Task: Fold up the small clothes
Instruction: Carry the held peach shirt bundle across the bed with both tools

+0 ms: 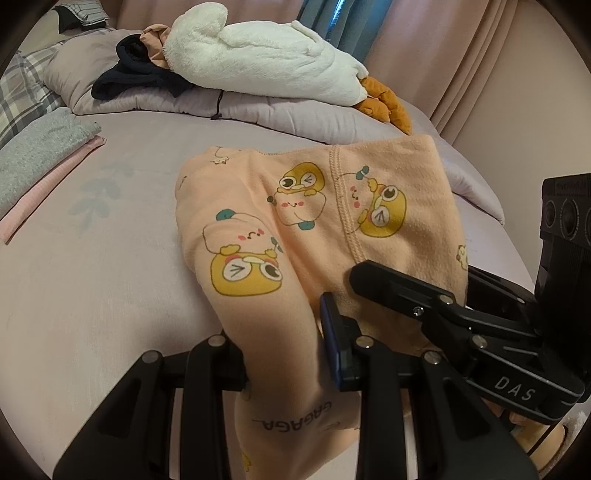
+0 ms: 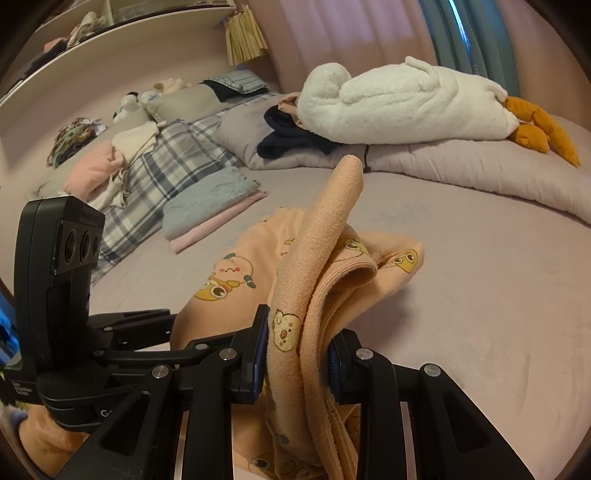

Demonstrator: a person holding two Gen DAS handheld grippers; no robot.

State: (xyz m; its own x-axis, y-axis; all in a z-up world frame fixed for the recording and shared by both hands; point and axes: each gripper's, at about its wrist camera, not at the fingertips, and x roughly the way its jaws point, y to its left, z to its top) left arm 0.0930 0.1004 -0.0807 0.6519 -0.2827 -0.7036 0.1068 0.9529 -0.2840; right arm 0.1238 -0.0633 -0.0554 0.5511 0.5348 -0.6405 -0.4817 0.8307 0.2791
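Peach garment (image 1: 332, 206) with yellow cartoon characters, draped over the lilac bedsheet (image 1: 110, 258), far end lying flat, near end lifted off the sheet. Left gripper (image 1: 284, 350) clamped on the near-left portion, cloth pinched between the blue-faced pad (image 1: 330, 343) and the opposite finger, printed lettering hanging below the jaws. Right gripper (image 2: 297, 356) clamped on a thick bunch of the same garment (image 2: 325, 258), ribbed edge (image 2: 347, 177) standing up above the jaws, folds spilling over to the right. Seen from the left wrist view, right gripper's body (image 1: 480, 332) just right of the cloth, one finger resting over the fabric. Seen from the right wrist view, left gripper's body (image 2: 62, 295) just left of the garment, a bit of hand (image 2: 40, 439) beneath it.

Beyond the garment, rumpled lilac duvet (image 1: 258, 107) with a white plush goose (image 1: 266, 55) lying across it, orange feet (image 1: 384, 103) toward the right. Dark navy clothing (image 1: 136, 74) beside the goose's head end. Left of the garment, well apart, folded grey-green knit on folded pink piece (image 2: 210, 218), stacked neatly. Farther left of that stack, plaid pillow (image 2: 159, 166) and a loose heap of pink and cream clothes (image 2: 107, 170). Behind the goose, pink curtains (image 1: 480, 55) with a teal one (image 1: 343, 18) between them.
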